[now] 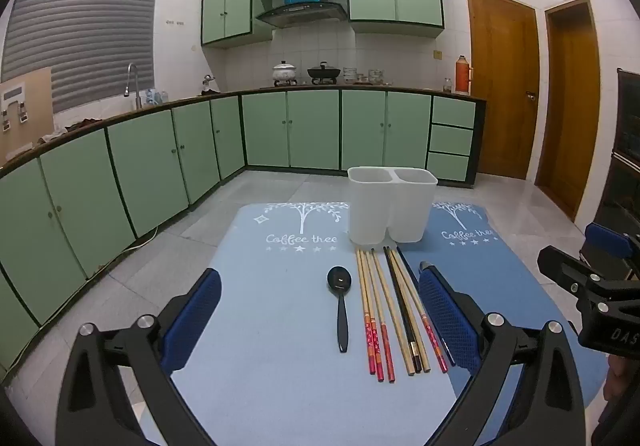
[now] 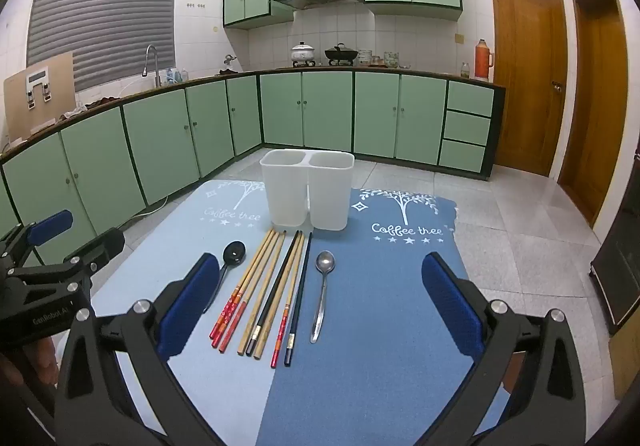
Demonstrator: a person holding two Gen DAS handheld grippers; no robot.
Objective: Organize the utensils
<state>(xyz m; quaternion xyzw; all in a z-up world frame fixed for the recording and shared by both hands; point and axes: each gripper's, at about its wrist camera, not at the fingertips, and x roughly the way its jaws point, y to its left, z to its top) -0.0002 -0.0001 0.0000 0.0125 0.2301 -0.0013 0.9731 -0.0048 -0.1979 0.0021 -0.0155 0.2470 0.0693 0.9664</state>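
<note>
Kitchen with pale green cabinet fronts running round two walls; two brown wooden doors on the right side.

Near table covered by two mats side by side: a light blue fabric mat on the left, a darker blue fabric mat on the right, both printed with a white tree and the words "Coffee tree".

White plastic two-compartment utensil holder stands upright at the far edge, straddling the seam between the mats. Both compartments look empty from here.

Utensils lie flat in a row just in front of the holder, handles toward the near edge. From the left: a black plastic spoon, bowl up, on the light mat; then a loose fan of wooden and black chopsticks, several with red patterned ends, crossing the seam; then a silver metal spoon on the dark mat, just beside the outermost dark chopstick.

Left gripper, black frame with blue pads, hangs above the near part of the light mat, tilted downward, its tongs wide apart with nothing between them; the black spoon and chopsticks lie below the gap.

Right gripper, same build, hangs over the seam, tongs likewise wide apart and holding nothing. The two grippers sit side by side, apart from one another.
</note>
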